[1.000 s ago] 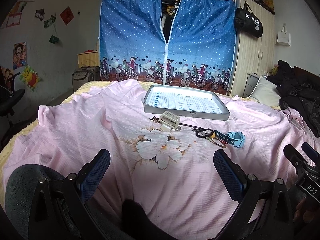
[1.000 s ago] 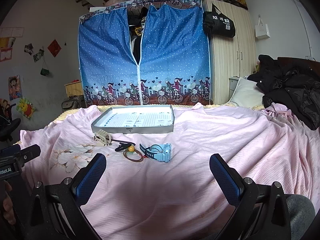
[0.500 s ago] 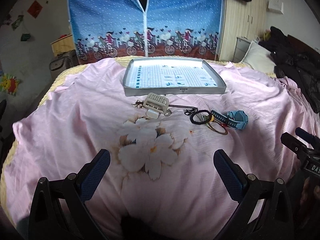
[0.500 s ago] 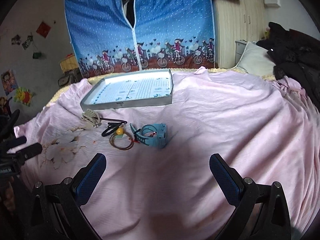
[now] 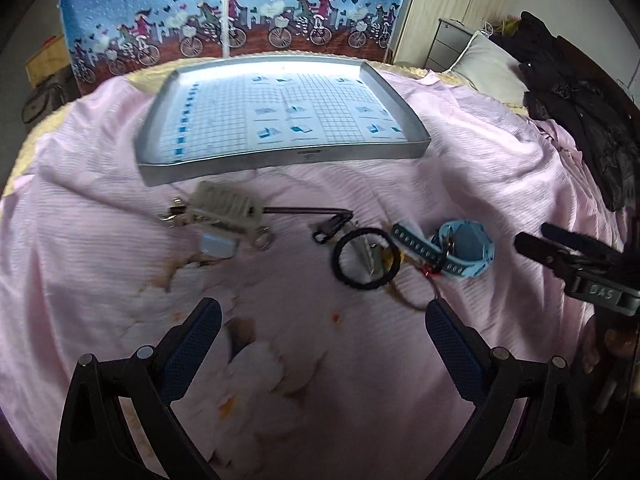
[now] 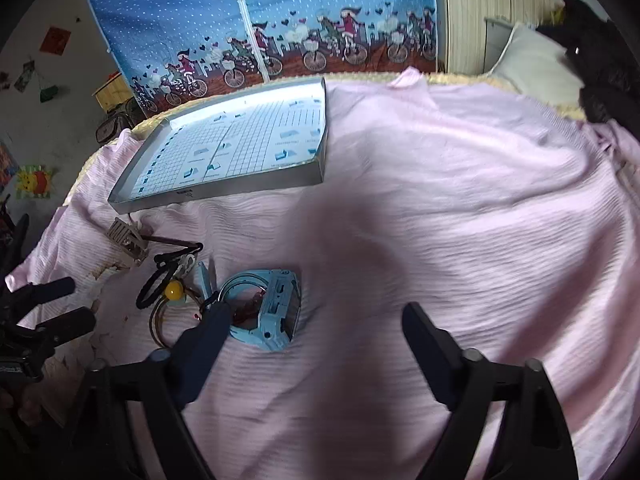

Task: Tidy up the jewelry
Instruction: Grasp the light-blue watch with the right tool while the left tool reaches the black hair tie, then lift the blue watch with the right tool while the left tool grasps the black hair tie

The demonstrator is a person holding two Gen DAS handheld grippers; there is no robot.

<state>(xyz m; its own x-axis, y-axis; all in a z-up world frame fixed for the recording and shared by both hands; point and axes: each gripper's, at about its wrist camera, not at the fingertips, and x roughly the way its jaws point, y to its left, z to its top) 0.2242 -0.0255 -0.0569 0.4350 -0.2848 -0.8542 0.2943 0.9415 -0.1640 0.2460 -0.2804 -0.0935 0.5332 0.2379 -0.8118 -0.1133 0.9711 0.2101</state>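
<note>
Nothing is sorted yet, by the look of it: the grey tray (image 5: pixel 280 156) at 12 o'clock on the bed holds no pieces. The jewelry lies loose on the pink sheet just in front of it: a beige hair claw (image 5: pixel 224 210), a black ring (image 5: pixel 366 258), a bead band (image 6: pixel 174 290) and a blue watch (image 6: pixel 272 312). The left tool (image 5: pixel 320 328) hangs with fingers apart, empty, short of the pile. The right tool (image 6: pixel 316 336), also spread and empty, hovers by the watch.

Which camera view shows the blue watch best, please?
The right wrist view. There the blue watch lies close below the camera, its case side and looped strap sharp, just beside the right gripper's left finger. The left wrist view shows it farther off and slightly blurred, mainly the strap with its holes.
</note>
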